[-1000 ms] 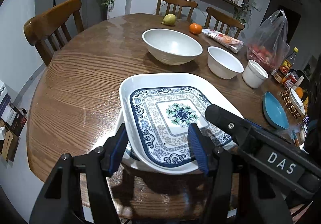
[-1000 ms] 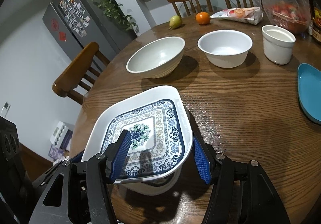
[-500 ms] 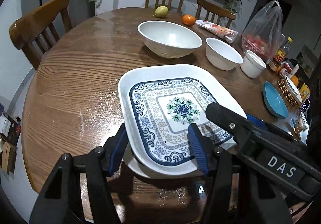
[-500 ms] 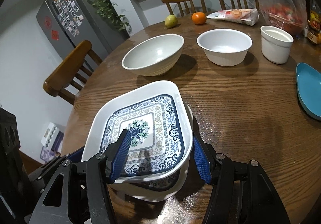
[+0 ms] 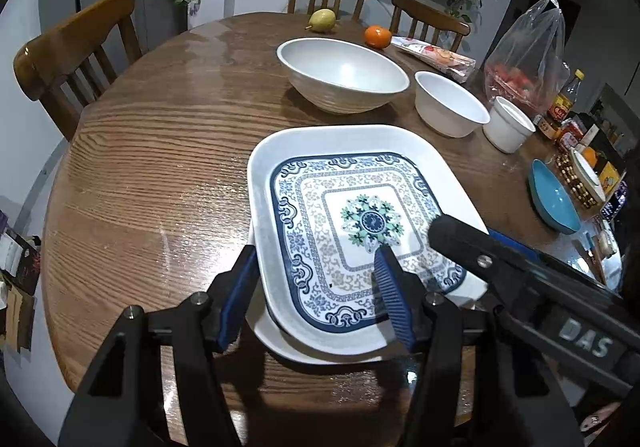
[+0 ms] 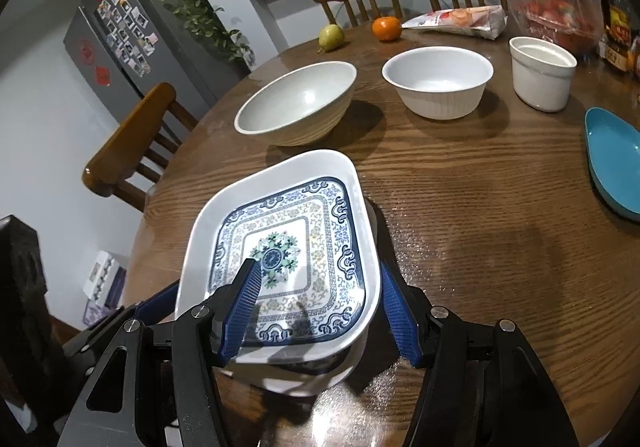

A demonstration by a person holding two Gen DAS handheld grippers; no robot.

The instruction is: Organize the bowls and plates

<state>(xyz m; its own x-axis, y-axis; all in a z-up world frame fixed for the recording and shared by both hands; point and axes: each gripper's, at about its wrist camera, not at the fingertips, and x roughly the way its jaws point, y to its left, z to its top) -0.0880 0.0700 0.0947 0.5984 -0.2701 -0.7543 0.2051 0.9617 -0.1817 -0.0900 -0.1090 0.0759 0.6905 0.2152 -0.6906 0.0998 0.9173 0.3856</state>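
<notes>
A square white plate with a blue pattern (image 5: 360, 223) lies stacked on a like plate (image 5: 320, 355) near the table's front edge. It also shows in the right wrist view (image 6: 288, 247). My left gripper (image 5: 316, 295) is open, its fingers straddling the stack's near left corner. My right gripper (image 6: 320, 307) is open, its fingers either side of the stack's near edge. A large white bowl (image 5: 342, 75), a smaller white bowl (image 5: 450, 103), a white cup (image 5: 508, 123) and a blue dish (image 5: 554, 201) stand beyond.
The round wooden table (image 5: 152, 151) also holds a pear (image 5: 322, 21), an orange (image 5: 377, 37), a snack packet (image 5: 434, 55), a plastic bag (image 5: 524, 59) and bottles (image 5: 564, 103) at the right. Wooden chairs (image 5: 72, 55) ring the table.
The patterned plate came down from above the table onto the lower plate. Both grippers came down with it and still straddle the stack.
</notes>
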